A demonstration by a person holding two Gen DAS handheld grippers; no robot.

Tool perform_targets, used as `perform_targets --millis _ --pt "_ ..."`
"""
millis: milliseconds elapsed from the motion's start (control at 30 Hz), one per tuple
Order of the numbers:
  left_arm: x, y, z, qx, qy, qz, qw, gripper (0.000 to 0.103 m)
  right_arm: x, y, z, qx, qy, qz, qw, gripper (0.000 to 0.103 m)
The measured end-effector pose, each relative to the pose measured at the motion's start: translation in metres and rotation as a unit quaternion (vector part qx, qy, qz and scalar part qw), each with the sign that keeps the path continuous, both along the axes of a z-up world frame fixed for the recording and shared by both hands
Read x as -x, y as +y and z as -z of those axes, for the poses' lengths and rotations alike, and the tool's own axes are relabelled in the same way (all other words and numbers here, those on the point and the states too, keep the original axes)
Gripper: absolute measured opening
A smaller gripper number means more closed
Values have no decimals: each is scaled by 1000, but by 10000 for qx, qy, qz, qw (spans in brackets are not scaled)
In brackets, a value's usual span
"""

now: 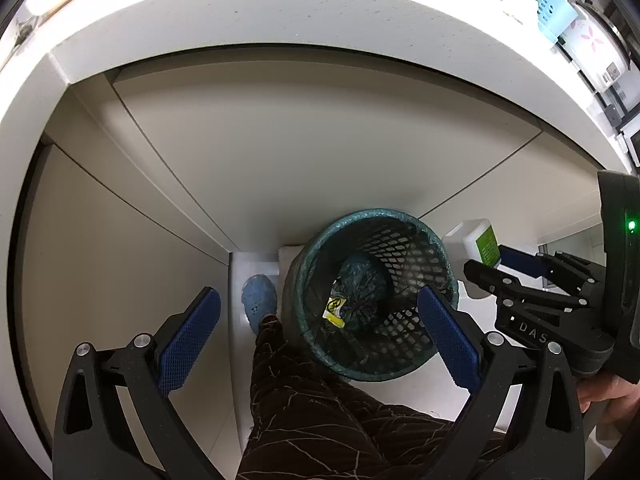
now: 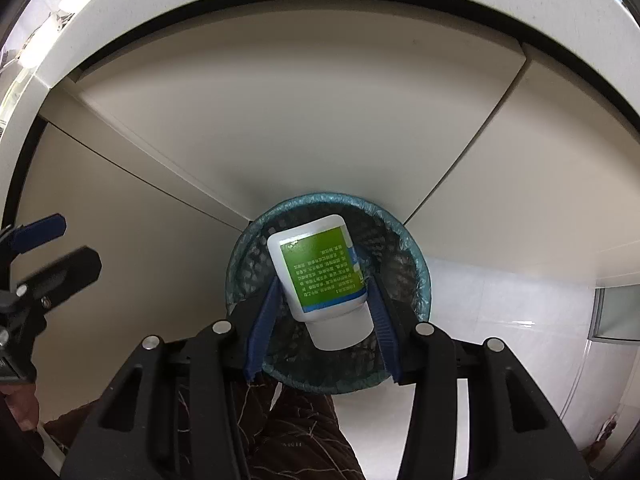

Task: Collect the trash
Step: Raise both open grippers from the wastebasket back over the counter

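Right wrist view: white squat plastic bottle [image 2: 320, 276], green label, sits between right gripper [image 2: 324, 312] pads over mesh bin [image 2: 240, 280]; left gripper [image 1: 316, 336] wide open, empty.

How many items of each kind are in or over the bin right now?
Bottle, white with green label, between the right tool's pads above the bin: 1
Tied bag inside the bin: 1
Yellow-and-white wrapper inside the bin: 1
Total: 3
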State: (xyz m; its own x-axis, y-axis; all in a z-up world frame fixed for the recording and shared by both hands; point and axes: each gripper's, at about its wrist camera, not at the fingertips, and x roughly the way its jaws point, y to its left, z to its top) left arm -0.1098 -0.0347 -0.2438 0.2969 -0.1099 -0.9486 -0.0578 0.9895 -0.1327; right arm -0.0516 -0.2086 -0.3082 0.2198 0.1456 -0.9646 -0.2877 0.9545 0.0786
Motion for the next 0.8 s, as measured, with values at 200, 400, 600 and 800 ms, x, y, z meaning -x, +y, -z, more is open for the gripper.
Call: perform_targets --millis 200,400,600,800 --pt "0 2 1 48 -8 -19 10000 97 -1 -4 -12 3 -199 184 9996 71" --pt "-4 2 -14 62 -128 -47 9999 97 -7 -20 -47 104 -631 499 9967 93" --pt "-9 -1 -35 22 -252 -55 9997 97 -5 -32 -91 141 -1008 621 9929 95" --pt "-16 -10 -68 -68 -478 1 9988 97 -10 -36 -127 84 -1272 716 9893 95"
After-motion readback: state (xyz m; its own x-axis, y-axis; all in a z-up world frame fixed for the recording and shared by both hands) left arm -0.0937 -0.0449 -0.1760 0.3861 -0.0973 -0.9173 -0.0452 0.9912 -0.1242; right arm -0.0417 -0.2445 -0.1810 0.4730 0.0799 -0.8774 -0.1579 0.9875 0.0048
